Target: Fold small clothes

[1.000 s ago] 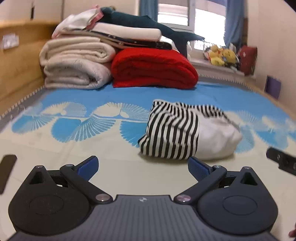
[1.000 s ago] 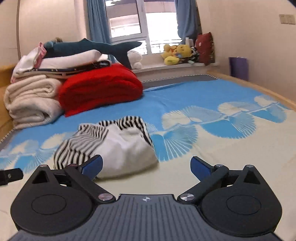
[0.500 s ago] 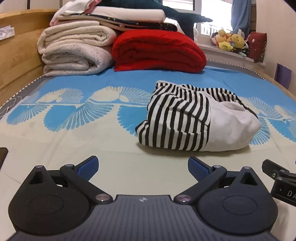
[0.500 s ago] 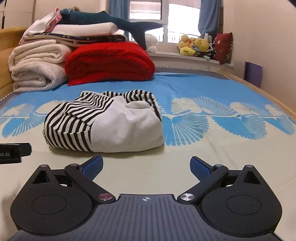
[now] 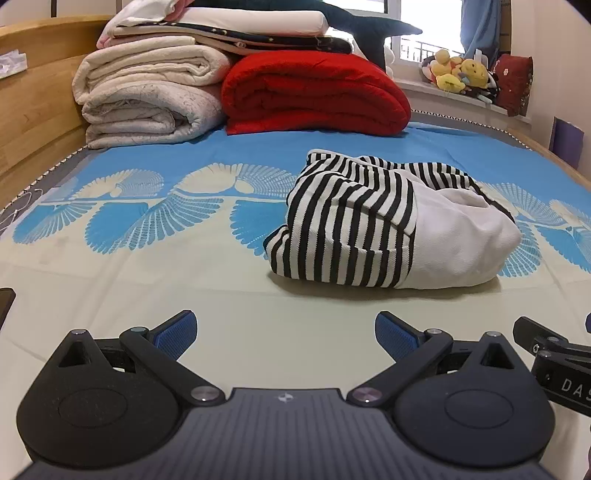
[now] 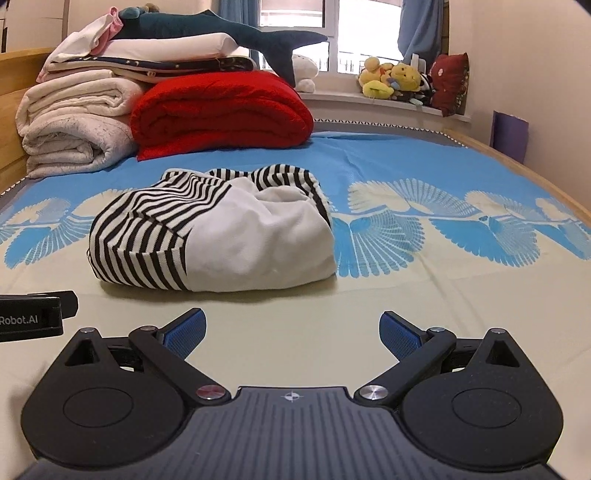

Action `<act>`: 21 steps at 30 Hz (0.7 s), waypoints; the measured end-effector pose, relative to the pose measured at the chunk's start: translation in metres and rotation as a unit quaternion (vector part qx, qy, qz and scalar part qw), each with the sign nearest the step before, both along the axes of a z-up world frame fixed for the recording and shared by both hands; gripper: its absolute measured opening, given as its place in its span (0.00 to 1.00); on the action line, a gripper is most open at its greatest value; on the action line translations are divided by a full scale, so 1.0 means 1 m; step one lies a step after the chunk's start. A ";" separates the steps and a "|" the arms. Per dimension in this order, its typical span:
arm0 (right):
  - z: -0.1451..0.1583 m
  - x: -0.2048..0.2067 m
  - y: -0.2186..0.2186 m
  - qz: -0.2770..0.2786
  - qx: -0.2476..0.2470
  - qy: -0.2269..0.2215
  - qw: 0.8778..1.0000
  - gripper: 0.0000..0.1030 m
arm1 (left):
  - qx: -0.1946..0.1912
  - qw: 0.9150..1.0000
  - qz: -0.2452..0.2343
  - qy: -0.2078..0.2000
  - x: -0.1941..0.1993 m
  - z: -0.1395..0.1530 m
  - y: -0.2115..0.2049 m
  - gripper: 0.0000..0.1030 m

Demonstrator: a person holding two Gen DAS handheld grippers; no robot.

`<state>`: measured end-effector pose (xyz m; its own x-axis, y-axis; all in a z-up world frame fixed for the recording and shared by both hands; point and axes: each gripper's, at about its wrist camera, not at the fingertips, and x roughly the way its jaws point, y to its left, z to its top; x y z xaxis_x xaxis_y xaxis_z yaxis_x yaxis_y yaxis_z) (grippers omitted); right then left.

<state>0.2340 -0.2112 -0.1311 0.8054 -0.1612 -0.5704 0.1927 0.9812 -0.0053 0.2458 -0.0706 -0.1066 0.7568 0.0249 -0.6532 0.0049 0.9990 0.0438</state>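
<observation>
A small garment [image 5: 388,229], white with black-and-white striped parts, lies in a loose bundle on the bed; it also shows in the right wrist view [image 6: 214,232]. My left gripper [image 5: 285,334] is open and empty, low over the sheet, short of the garment's near edge and a little to its left. My right gripper [image 6: 293,334] is open and empty, low over the sheet in front of the garment's right half. Each gripper's body shows at the edge of the other's view.
The bed sheet [image 5: 147,280] is cream with blue fan prints. At the head of the bed lie folded white blankets [image 5: 147,99], a red blanket [image 5: 314,96] and a shark plush [image 6: 229,33]. A wooden bed frame [image 5: 33,110] runs along the left. Plush toys [image 6: 391,81] sit on the windowsill.
Both grippers have come lower and closer to the garment, which now looks larger in both views. Both stay open.
</observation>
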 end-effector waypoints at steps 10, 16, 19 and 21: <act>-0.002 0.001 0.004 0.009 -0.006 0.003 1.000 0.97 | 0.001 1.000 -0.009 -0.001 -0.001 0.000 -0.003 1.00; -0.002 0.001 0.002 0.009 0.000 0.003 1.000 0.97 | 0.003 1.000 -0.011 -0.004 -0.003 0.001 -0.003 1.00; -0.002 0.001 0.001 0.009 -0.001 0.004 1.000 0.97 | 0.003 1.000 -0.012 -0.003 -0.003 0.000 -0.003 1.00; -0.002 0.001 0.001 0.009 0.000 0.005 1.000 0.97 | 0.004 1.000 -0.012 -0.003 -0.003 0.000 -0.003 1.00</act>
<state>0.2350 -0.2105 -0.1331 0.8028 -0.1470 -0.5778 0.1754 0.9845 -0.0068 0.2430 -0.0740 -0.1063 0.7612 0.0123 -0.6483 0.0277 0.9983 0.0515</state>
